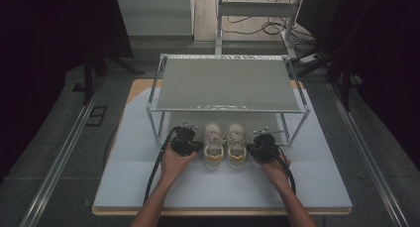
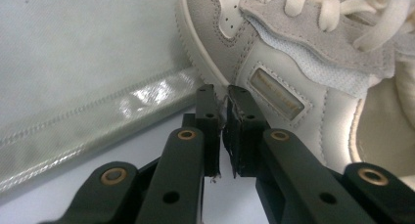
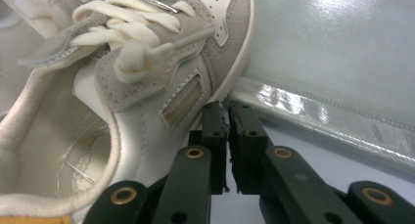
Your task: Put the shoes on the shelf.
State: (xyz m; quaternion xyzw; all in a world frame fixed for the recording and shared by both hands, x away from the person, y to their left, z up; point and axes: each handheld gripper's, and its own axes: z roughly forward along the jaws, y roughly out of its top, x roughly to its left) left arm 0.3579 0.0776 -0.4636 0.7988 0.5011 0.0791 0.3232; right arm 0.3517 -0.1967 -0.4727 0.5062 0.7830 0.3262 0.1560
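Observation:
A pair of cream and grey sneakers stands side by side, toes pointing under the rack: the left shoe (image 1: 213, 145) and the right shoe (image 1: 236, 145). My left gripper (image 1: 195, 145) sits just left of the pair and my right gripper (image 1: 253, 148) just right of it. In the left gripper view, the left gripper (image 2: 221, 94) is shut with nothing between its jaws, its tips at the sole edge of the left shoe (image 2: 274, 53). In the right gripper view, the right gripper (image 3: 226, 106) is also shut and empty, against the side of the right shoe (image 3: 147, 87).
A metal-framed shoe rack with a grey fabric top shelf (image 1: 225, 83) stands on the white table (image 1: 148, 187). Its lower shelf (image 2: 73, 62) (image 3: 342, 48) lies just beyond the shoes. The rack's front legs (image 1: 158, 128) flank the pair. Cables trail from both grippers.

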